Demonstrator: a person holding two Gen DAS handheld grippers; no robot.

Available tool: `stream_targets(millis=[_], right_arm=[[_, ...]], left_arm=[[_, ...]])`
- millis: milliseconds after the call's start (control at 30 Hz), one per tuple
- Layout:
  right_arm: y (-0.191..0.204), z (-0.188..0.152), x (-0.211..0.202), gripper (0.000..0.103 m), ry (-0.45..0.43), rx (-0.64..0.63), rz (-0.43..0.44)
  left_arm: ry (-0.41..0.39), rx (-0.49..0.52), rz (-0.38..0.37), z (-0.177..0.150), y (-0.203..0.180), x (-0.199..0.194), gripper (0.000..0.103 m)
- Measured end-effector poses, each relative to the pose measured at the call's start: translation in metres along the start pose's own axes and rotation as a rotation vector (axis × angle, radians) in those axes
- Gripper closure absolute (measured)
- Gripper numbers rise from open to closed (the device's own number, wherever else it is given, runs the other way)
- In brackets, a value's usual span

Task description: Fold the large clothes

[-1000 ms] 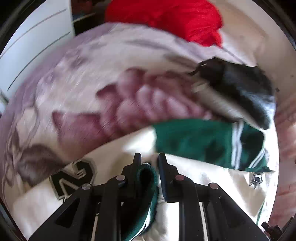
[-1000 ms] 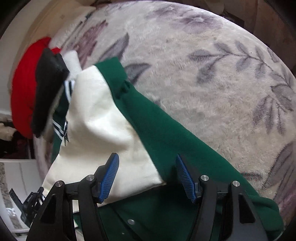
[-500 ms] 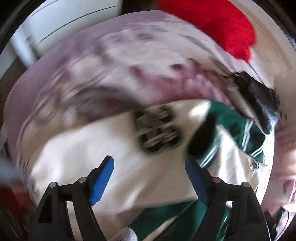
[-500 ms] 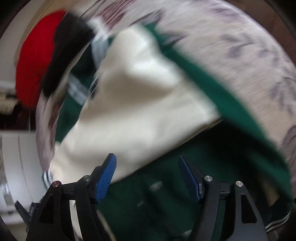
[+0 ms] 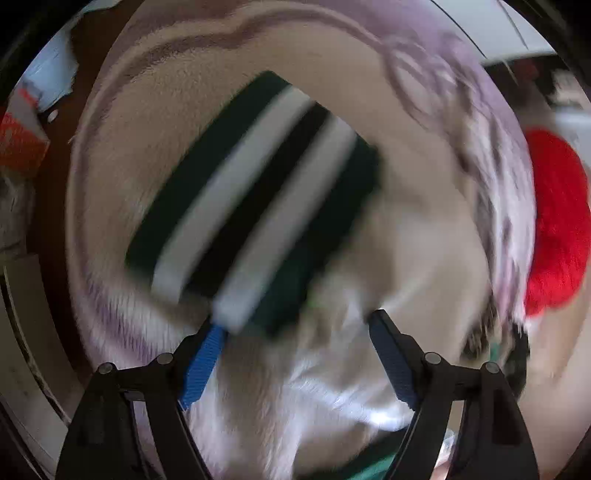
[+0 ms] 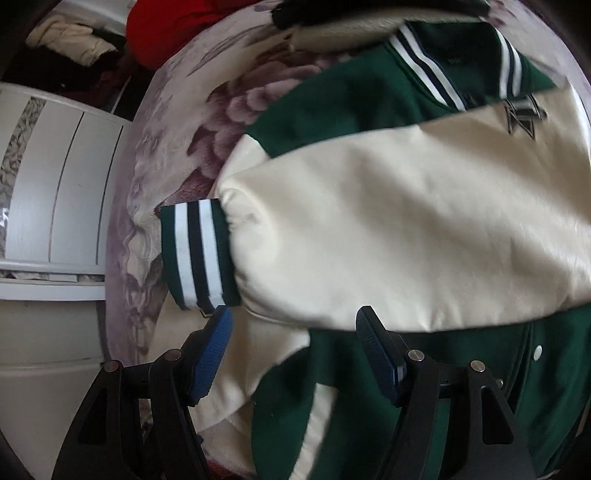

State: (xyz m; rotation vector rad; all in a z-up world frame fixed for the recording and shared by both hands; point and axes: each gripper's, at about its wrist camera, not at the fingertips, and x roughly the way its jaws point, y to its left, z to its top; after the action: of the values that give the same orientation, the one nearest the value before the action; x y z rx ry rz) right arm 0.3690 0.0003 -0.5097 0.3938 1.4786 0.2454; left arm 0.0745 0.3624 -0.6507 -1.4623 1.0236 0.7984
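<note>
A green and cream varsity jacket point(image 6: 351, 85) lies on a floral blanket point(image 6: 177, 122). Its cream sleeve point(image 6: 388, 221) is folded across the green body and ends in a green, white and dark striped cuff point(image 6: 199, 254). My right gripper point(image 6: 295, 321) hangs open just above the sleeve's lower edge, with nothing pinched. The left wrist view is blurred. There the striped cuff point(image 5: 251, 206) lies flat on the blanket point(image 5: 369, 92) ahead of my left gripper point(image 5: 295, 328). That gripper is open, and the cuff's near end sits by its left fingertip point(image 5: 207, 350) without being pressed.
A red garment point(image 6: 177, 26) and a black one point(image 6: 369, 11) lie at the far side of the blanket; the red garment point(image 5: 554, 221) also shows at the right of the left view. White wardrobe doors point(image 6: 55, 184) stand beside the bed.
My left gripper, shut on the green cuff a second ago, has opened, let it go and swung round over the laid cuff. The right gripper stayed open and moved across the jacket toward the cuff.
</note>
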Motion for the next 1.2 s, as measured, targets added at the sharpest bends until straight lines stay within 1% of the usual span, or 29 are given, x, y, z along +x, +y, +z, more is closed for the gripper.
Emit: stream_targets(millis=[33,67,100,133,167,200,233,267,367,433,467,500,567,600,633,667,733,767,800,867,967,1000,1067,1100,1133,1167,1200], right_arm=[[0.002,-0.001,0.0,0.032,-0.006,-0.003,-0.014],[0.004,-0.001,-0.001,0.032,-0.016,0.0,-0.03],[0.004,0.002,-0.002,0.032,-0.028,0.006,-0.042],[0.003,0.003,-0.005,0.032,-0.044,0.015,-0.054],[0.002,0.007,-0.006,0.031,-0.059,0.024,-0.065],[0.002,0.01,-0.006,0.031,-0.071,0.033,-0.072],[0.0,0.013,-0.005,0.031,-0.08,0.041,-0.075],[-0.003,0.016,-0.004,0.031,-0.088,0.056,-0.084],[-0.001,0.029,0.006,0.031,-0.119,0.07,-0.09],[0.007,0.039,0.021,0.031,-0.128,0.052,-0.107],[0.011,0.042,0.031,0.031,-0.123,0.042,-0.111],[0.015,0.046,0.044,0.032,-0.106,0.034,-0.104],[0.019,0.051,0.076,0.031,-0.055,0.022,-0.099],[0.018,0.053,0.093,0.029,-0.041,0.024,-0.114],[0.017,0.056,0.111,0.025,-0.021,0.018,-0.121],[0.016,0.059,0.121,0.023,-0.013,0.02,-0.128],[0.017,0.065,0.12,0.022,-0.019,0.043,-0.13],[0.016,0.068,0.116,0.022,-0.015,0.06,-0.114],[0.011,0.07,0.106,0.022,-0.012,0.091,-0.064],[-0.003,0.07,0.085,0.022,-0.025,0.156,0.023],[-0.035,0.068,0.047,0.022,-0.06,0.231,0.071],[-0.048,0.066,0.033,0.022,-0.076,0.25,0.066],[-0.074,0.065,0.008,0.015,-0.116,0.274,0.017],[-0.09,0.063,-0.006,0.015,-0.141,0.284,-0.018],[-0.103,0.062,-0.015,0.015,-0.158,0.29,-0.055],[-0.123,0.06,-0.027,0.014,-0.175,0.299,-0.112],[-0.138,0.06,-0.035,0.013,-0.183,0.306,-0.151]], left_arm=[[-0.028,-0.017,0.013,0.003,-0.004,0.0,0.026],[-0.076,-0.026,0.032,0.004,-0.011,-0.003,0.034],[-0.134,-0.014,0.057,0.005,-0.02,-0.01,0.059],[-0.207,0.02,0.081,0.007,-0.034,-0.019,0.072],[-0.26,0.054,0.077,0.01,-0.047,-0.029,0.08],[-0.298,0.074,0.074,0.013,-0.057,-0.037,0.086],[-0.34,0.094,0.059,0.02,-0.069,-0.046,0.087],[-0.362,0.115,0.029,0.029,-0.082,-0.054,0.088],[-0.396,0.166,-0.019,0.063,-0.115,-0.069,0.089],[-0.417,0.22,-0.042,0.084,-0.141,-0.081,0.089],[-0.429,0.252,-0.057,0.091,-0.15,-0.088,0.089],[-0.445,0.296,-0.063,0.098,-0.171,-0.094,0.089],[-0.471,0.359,-0.074,0.103,-0.201,-0.1,0.09],[-0.478,0.385,-0.078,0.103,-0.213,-0.103,0.09],[-0.487,0.424,-0.081,0.101,-0.227,-0.107,0.09],[-0.497,0.467,-0.085,0.096,-0.241,-0.111,0.09],[-0.527,0.562,-0.081,0.077,-0.263,-0.121,0.09],[-0.545,0.62,-0.075,0.065,-0.276,-0.126,0.09],[-0.556,0.661,-0.075,0.055,-0.285,-0.129,0.09],[-0.575,0.768,-0.079,0.021,-0.306,-0.139,0.09],[-0.588,0.933,-0.069,-0.044,-0.339,-0.137,0.09],[-0.583,0.99,-0.065,-0.068,-0.349,-0.133,0.09],[-0.554,1.107,-0.058,-0.123,-0.365,-0.118,0.091],[-0.527,1.169,-0.063,-0.156,-0.372,-0.107,0.091],[-0.508,1.206,-0.067,-0.175,-0.377,-0.098,0.091],[-0.486,1.247,-0.07,-0.199,-0.382,-0.087,0.091],[-0.457,1.295,-0.072,-0.229,-0.386,-0.074,0.091]])
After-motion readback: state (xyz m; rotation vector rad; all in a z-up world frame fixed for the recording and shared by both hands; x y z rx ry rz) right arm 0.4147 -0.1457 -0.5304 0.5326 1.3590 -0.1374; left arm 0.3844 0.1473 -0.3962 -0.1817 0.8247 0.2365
